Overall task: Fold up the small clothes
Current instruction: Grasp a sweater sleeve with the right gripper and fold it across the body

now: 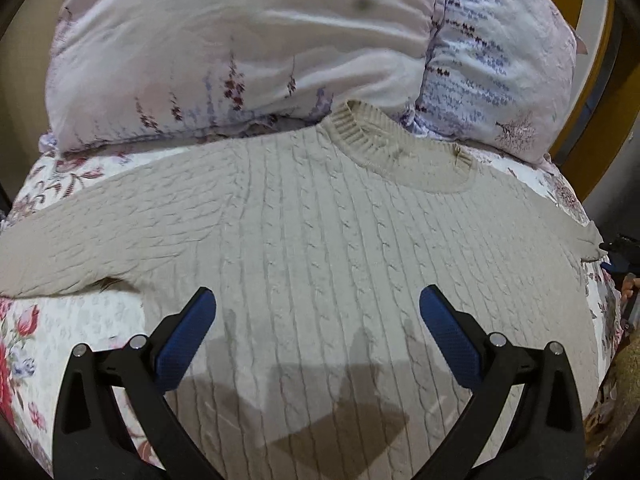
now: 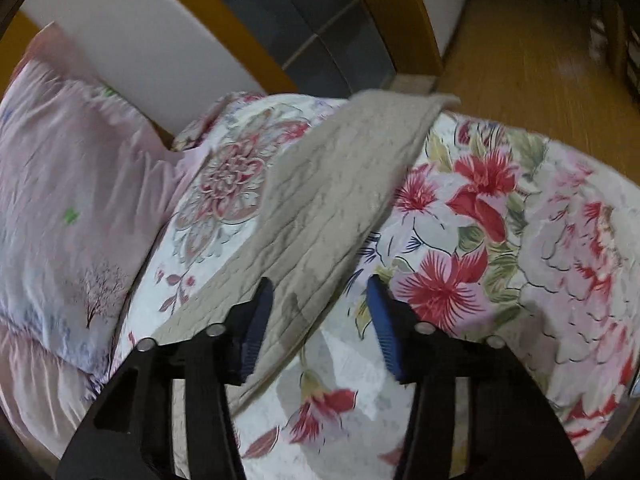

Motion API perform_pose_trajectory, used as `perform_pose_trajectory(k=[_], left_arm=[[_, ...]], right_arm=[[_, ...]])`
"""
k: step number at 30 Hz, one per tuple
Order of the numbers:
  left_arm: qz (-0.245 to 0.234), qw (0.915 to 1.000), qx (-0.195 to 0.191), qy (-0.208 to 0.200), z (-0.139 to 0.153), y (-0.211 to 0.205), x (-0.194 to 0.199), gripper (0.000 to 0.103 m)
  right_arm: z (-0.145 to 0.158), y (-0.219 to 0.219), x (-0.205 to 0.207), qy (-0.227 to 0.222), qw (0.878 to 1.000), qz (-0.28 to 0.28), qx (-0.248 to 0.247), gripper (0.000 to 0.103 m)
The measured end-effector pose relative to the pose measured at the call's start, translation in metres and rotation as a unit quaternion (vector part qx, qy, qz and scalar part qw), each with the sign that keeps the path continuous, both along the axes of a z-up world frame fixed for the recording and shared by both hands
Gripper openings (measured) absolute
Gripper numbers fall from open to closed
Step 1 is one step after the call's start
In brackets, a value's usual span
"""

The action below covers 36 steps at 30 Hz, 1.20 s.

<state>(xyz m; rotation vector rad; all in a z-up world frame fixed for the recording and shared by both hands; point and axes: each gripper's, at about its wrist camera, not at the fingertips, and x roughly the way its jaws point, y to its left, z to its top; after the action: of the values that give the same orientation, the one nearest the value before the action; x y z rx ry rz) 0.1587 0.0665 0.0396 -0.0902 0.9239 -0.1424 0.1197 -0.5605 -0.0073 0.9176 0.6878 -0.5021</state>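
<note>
**Beige sweater flat on the bed, both grippers above it with nothing held**

From my left wrist view the cable-knit beige sweater (image 1: 320, 240) lies spread face-up on the floral bedspread (image 1: 60, 344), its ribbed collar (image 1: 360, 136) at the far side, touching the foot of the pillows. Its left sleeve (image 1: 80, 240) runs out to the left until the lens edge cuts it off; I cannot see that cuff. The sweater's near hem is hidden under my left gripper (image 1: 318, 312), whose blue-padded fingers (image 1: 188, 340) stand wide apart over the knit, released, with nothing between the pads. Whether they touch the fabric I cannot tell; their shadow falls on the lower body of the sweater.

From the right wrist view the right sleeve (image 2: 340, 200) stretches away diagonally to the far bed edge, where its end is blurred. My right gripper (image 2: 320, 312) hovers over the near part of that sleeve; its jaws are part-way in, and the sleeve passes between them, but the pads do not visibly press on it, so I read it as not gripping. The whole view is smeared.

Beyond the sweater sit a pink pillow (image 2: 60, 200) at the left, a wooden bed frame (image 2: 224, 32) behind, and wooden floor (image 2: 520, 40) at the far right.
</note>
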Motion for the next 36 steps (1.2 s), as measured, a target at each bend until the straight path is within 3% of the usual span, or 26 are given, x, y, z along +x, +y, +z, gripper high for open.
perform_pose_trajectory(k=[5, 7, 12, 17, 22, 25, 28, 30, 33, 36], left_arm=[[0.01, 0.9999, 0.007, 0.008, -0.008, 0.001, 0.013, 0.101], [0.018, 0.9998, 0.01, 0.01, -0.01, 0.002, 0.017, 0.101], [0.026, 0.9994, -0.016, 0.014, -0.015, 0.01, 0.022, 0.101], [0.023, 0.9996, -0.015, 0.0, -0.014, 0.013, 0.022, 0.101], [0.022, 0.9993, -0.022, -0.019, -0.007, 0.015, 0.019, 0.101], [0.011, 0.9989, -0.033, -0.032, -0.002, 0.014, 0.015, 0.101], [0.008, 0.9976, -0.031, -0.061, 0.004, 0.009, 0.008, 0.101], [0.001, 0.9973, -0.04, -0.062, 0.006, 0.007, 0.006, 0.101], [-0.008, 0.9966, -0.067, -0.049, 0.004, 0.006, 0.007, 0.101], [-0.017, 0.9946, -0.097, -0.034, -0.001, 0.009, 0.009, 0.101]], right_arm=[[-0.004, -0.004, 0.004, -0.008, 1.0, -0.01, -0.006, 0.031], [-0.007, -0.005, 0.006, -0.005, 1.0, -0.006, -0.013, 0.012], [0.001, 0.0, 0.006, -0.016, 0.999, 0.006, -0.043, 0.008], [0.043, 0.027, 0.007, -0.06, 0.99, 0.043, -0.123, 0.008], [0.099, 0.103, 0.013, -0.141, 0.959, 0.155, -0.189, 0.008], [0.119, 0.176, 0.017, -0.187, 0.924, 0.263, -0.204, 0.008], [0.106, 0.249, 0.032, -0.184, 0.889, 0.373, -0.193, 0.008], [0.076, 0.298, 0.045, -0.139, 0.869, 0.442, -0.172, 0.007], [0.034, 0.335, 0.057, -0.079, 0.858, 0.484, -0.154, 0.008], [0.018, 0.331, 0.061, -0.055, 0.869, 0.479, -0.111, 0.01]])
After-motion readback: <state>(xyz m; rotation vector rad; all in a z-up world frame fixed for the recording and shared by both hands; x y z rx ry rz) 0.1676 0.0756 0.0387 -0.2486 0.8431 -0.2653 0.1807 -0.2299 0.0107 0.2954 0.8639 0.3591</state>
